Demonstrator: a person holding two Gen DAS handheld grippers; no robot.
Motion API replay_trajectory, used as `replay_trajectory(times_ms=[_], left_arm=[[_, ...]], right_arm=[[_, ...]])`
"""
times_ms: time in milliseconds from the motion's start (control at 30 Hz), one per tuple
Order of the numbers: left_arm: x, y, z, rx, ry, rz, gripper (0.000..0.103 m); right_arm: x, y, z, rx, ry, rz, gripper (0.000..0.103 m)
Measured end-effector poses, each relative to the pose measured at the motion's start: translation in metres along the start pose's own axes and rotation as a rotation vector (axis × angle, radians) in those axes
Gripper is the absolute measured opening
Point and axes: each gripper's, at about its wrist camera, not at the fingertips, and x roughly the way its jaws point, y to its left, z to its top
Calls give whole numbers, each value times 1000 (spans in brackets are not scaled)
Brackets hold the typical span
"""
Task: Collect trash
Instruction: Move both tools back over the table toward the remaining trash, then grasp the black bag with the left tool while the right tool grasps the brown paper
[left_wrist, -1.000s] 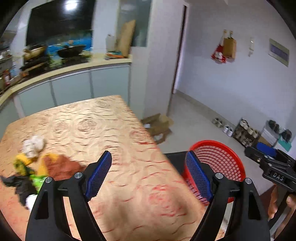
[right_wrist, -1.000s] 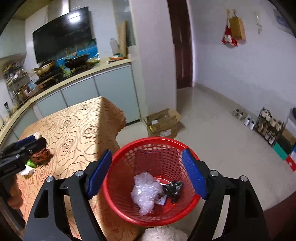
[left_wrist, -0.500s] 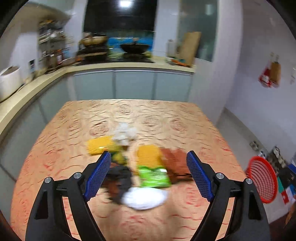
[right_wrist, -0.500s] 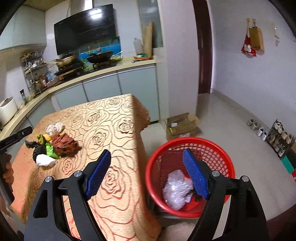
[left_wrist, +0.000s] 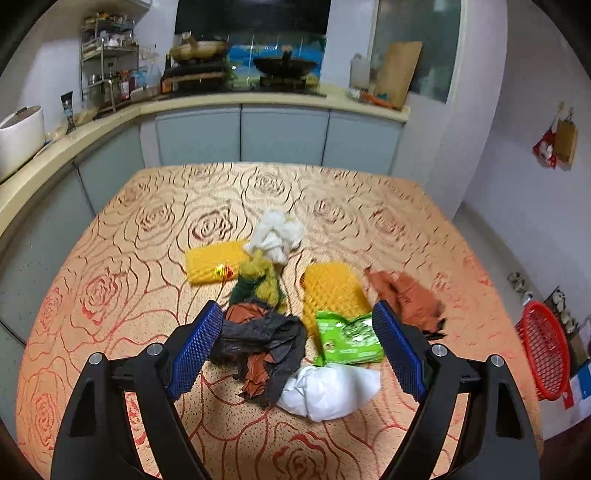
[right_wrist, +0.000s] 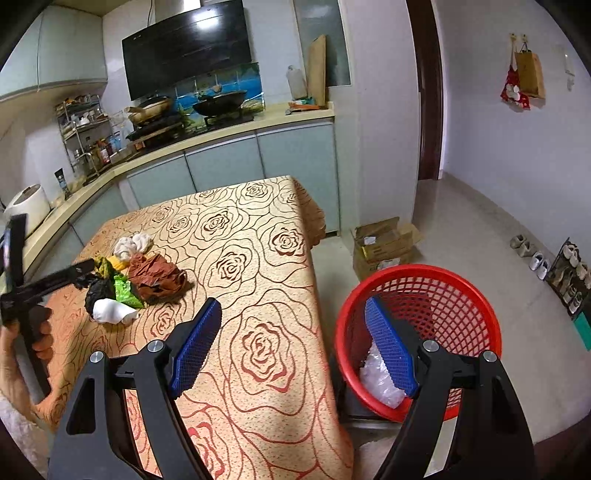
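A pile of trash lies on the rose-patterned table: a black bag, a white wad, a green packet, a brown wrapper, two yellow pieces and white tissue. My left gripper is open and empty just above the black bag and green packet. My right gripper is open and empty over the table's right edge beside the red basket, which holds clear plastic. The pile shows in the right wrist view too.
The red basket stands on the floor off the table's right side. A cardboard box and shoes are on the floor. Kitchen counter with pans runs behind the table.
My left gripper swung from the basket side to the trash pile and closed in over it. My right gripper drew back from above the basket toward the table's edge.
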Motion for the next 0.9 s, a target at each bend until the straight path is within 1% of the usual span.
replay_trajectory(times_ms=[67, 167, 233, 267, 300, 333, 367, 467, 533, 600, 700, 867, 900], left_arm=[[10, -1, -3, 6, 21, 20, 81], [18, -3, -9, 20, 37, 25, 79], [22, -1, -11, 24, 42, 29, 64], [24, 0, -12, 24, 47, 33, 59], [26, 2, -14, 23, 49, 39, 48], [27, 4, -14, 19, 50, 44, 43], [26, 7, -15, 10, 43, 37, 43], [23, 13, -16, 5, 31, 22, 37], [18, 19, -16, -3, 21, 20, 31], [8, 28, -13, -35, 1, -2, 30], [-11, 35, -6, -56, -49, -11, 29], [-36, 38, 4, -46, -120, 13, 29], [-41, 39, 7, -48, -134, 17, 29]], right_arm=[[2, 3, 0, 0, 6, 8, 77], [7, 9, 0, -8, 17, 15, 77], [10, 15, 0, -16, 24, 23, 77], [12, 17, 0, -20, 26, 26, 77], [14, 20, 1, -24, 28, 28, 77], [16, 25, 2, -29, 31, 33, 77], [18, 29, 2, -33, 32, 37, 77], [26, 43, 5, -42, 43, 62, 77], [34, 53, 8, -44, 56, 87, 77], [40, 62, 10, -44, 67, 114, 77], [55, 81, 15, -38, 88, 162, 77], [79, 107, 24, -22, 117, 215, 78], [82, 111, 25, -21, 121, 220, 81]])
